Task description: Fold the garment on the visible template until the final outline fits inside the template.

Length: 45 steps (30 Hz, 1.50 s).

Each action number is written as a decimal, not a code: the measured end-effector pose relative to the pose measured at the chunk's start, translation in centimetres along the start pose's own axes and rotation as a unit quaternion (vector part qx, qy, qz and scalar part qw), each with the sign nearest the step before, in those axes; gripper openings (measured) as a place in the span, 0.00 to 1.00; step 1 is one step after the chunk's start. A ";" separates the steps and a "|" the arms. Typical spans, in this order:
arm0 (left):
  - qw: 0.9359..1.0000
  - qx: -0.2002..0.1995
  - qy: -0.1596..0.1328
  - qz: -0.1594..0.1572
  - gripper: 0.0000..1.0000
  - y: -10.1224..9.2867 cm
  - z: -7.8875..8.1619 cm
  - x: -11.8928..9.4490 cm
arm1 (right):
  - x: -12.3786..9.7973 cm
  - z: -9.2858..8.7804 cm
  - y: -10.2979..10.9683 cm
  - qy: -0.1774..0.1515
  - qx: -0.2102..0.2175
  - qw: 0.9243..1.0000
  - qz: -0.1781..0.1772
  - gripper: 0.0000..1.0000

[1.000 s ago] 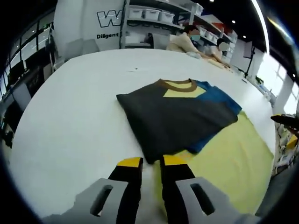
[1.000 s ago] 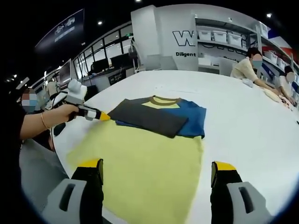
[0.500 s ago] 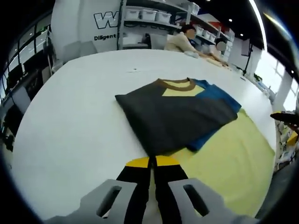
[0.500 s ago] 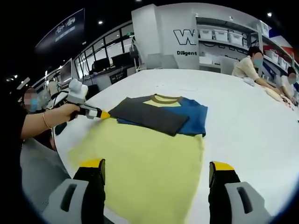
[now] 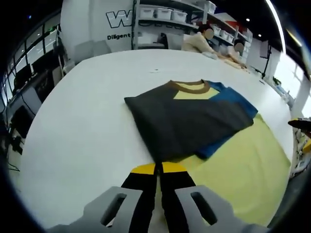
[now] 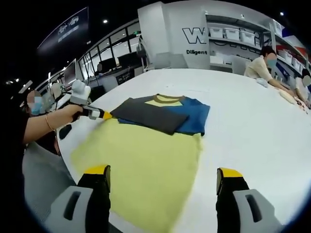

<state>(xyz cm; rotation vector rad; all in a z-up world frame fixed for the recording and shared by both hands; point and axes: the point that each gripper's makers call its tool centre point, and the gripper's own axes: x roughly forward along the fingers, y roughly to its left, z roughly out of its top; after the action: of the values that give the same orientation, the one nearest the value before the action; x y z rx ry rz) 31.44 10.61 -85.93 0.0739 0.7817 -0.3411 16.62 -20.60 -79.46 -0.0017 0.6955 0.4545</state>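
A colour-block T-shirt lies on the white table (image 5: pixel 77 121). Its folded top (image 5: pixel 187 121) shows a dark grey panel over blue, with a brown collar (image 5: pixel 188 87). Pale yellow fabric (image 5: pixel 238 170) spreads out from under that fold toward the table edge. My left gripper (image 5: pixel 158 168) is shut at the near corner of the grey panel, where it meets the yellow. In the right gripper view the left gripper (image 6: pixel 103 115), held by a hand, touches that same corner of the shirt (image 6: pixel 155 112). My right gripper (image 6: pixel 163 174) stands wide open above the yellow fabric (image 6: pixel 146 160), holding nothing.
The table edge (image 6: pixel 63 160) runs close beside the yellow fabric. People work at the far end of the table (image 5: pixel 206 41). Shelves with white bins (image 5: pixel 165 12) and a wall sign stand behind. A person's arm (image 6: pixel 46 127) reaches in from the left.
My left gripper's jaws have closed onto the corner of the shirt and stayed shut. The right gripper remains open; its view has shifted slightly.
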 end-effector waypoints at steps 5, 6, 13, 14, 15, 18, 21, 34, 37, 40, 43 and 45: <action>1.000 -0.003 0.002 0.005 0.00 0.9 -0.3 -0.4 | 0.2 -0.1 0.3 0.003 -0.002 1.000 0.003 0.88; 1.000 -0.003 0.002 0.007 0.00 1.0 -0.3 -0.4 | 0.2 -0.1 0.4 0.004 -0.002 1.000 0.003 0.88; 1.000 -0.005 0.001 0.010 0.00 1.8 -0.2 -0.4 | 0.5 -0.3 0.9 0.012 -0.008 1.000 0.005 0.88; 1.000 -0.005 0.000 0.010 0.01 1.8 -0.2 -0.4 | 0.6 -0.4 0.9 0.013 -0.007 1.000 0.004 0.88; 1.000 -0.006 0.000 0.012 0.01 1.8 -0.3 -0.4 | 0.6 -0.4 0.9 0.013 -0.006 1.000 0.003 0.88; 1.000 -0.020 -0.003 0.024 0.08 2.2 -0.3 -0.5 | 0.6 -0.5 1.0 0.014 -0.005 1.000 0.003 0.88; 0.999 -0.026 -0.004 0.029 0.18 2.6 -0.3 -0.6 | 0.6 -0.6 1.0 0.015 -0.004 1.000 0.004 0.89; 1.000 -0.023 -0.015 -0.005 0.63 0.7 0.1 -1.9 | 0.9 -0.6 1.8 0.019 -0.006 1.000 0.012 0.99; 0.999 -0.013 -0.024 -0.016 0.76 0.0 0.3 -2.2 | 1.0 -0.8 1.9 0.024 -0.009 1.000 0.013 0.99; 1.000 -0.001 -0.024 -0.020 0.87 -0.6 0.1 -2.7 | 1.0 -0.9 1.9 0.027 -0.008 1.000 0.012 0.99; 0.999 0.017 -0.026 -0.029 0.99 -1.2 0.1 -3.3 | 0.9 -1.0 2.0 0.029 -0.009 0.999 0.013 0.99; 0.998 0.032 -0.019 -0.040 0.99 -1.7 -0.2 -3.9 | 0.9 -1.1 2.2 0.031 -0.010 0.999 0.014 0.99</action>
<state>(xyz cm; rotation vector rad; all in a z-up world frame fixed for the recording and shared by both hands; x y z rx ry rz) 28.14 10.15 -83.24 0.0968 0.7369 -0.4429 15.65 -18.46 -80.54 -0.0249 0.7533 0.4888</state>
